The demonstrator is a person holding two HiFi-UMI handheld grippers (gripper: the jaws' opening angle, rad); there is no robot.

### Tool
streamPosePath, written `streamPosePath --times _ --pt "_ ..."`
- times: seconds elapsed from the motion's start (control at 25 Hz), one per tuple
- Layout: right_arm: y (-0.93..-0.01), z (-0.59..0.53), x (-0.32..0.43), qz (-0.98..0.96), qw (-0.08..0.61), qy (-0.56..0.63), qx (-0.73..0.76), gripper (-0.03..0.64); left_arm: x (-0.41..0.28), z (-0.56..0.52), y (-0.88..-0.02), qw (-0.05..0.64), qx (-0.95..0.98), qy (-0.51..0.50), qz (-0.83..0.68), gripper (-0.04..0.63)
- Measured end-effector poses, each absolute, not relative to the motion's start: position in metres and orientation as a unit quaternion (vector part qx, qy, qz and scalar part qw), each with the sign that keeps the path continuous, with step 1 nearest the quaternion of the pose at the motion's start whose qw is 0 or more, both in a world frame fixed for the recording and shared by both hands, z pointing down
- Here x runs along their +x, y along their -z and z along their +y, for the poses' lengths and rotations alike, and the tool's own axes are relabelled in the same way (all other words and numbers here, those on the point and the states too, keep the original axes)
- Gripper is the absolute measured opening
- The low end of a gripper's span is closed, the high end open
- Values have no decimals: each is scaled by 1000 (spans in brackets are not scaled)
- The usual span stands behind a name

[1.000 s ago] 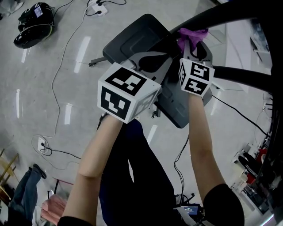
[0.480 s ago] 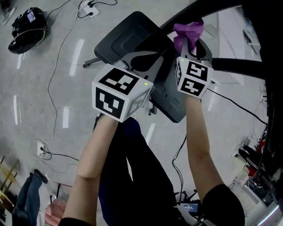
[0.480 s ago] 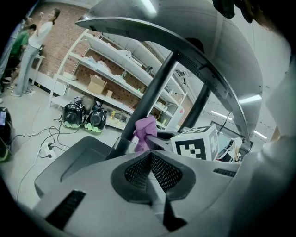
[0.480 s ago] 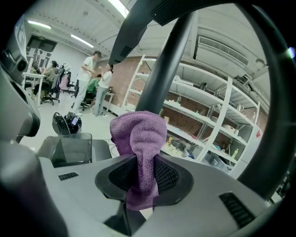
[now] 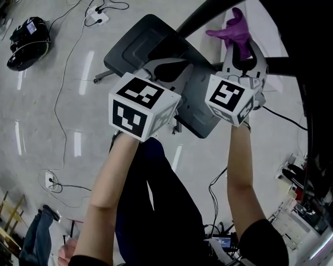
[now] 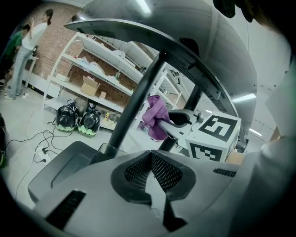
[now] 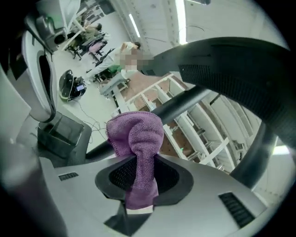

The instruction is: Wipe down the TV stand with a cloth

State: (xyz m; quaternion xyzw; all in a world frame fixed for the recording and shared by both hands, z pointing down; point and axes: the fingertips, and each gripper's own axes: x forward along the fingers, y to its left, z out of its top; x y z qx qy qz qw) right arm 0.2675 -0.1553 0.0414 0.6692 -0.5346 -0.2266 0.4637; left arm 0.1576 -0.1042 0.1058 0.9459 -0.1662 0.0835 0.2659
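Note:
The TV stand has a dark grey base plate on the floor and a black slanted pole. My right gripper is shut on a purple cloth, held up beside the pole. In the right gripper view the cloth bulges out from between the jaws of the right gripper, with the pole just behind it. My left gripper hovers over the base plate, shut and empty. The left gripper view shows the left gripper, the pole, the cloth and the base.
Cables and a power strip lie on the glossy floor, with black gear at the far left. A second black bar crosses at the right. White shelving and a standing person are in the background.
My right gripper has lifted and moved right with the purple cloth, now higher beside the pole. The left gripper has hardly moved.

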Motion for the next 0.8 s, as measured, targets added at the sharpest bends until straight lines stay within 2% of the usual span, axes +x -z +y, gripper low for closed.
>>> streamPosePath --times 0.32,0.8 --pt "17 -144 271 -396 581 379 602 106 173 -96 -88 265 950 -70 -148 8" --pt "-35 -136 301 -404 632 309 584 106 177 -95 -106 278 946 -81 -143 8"
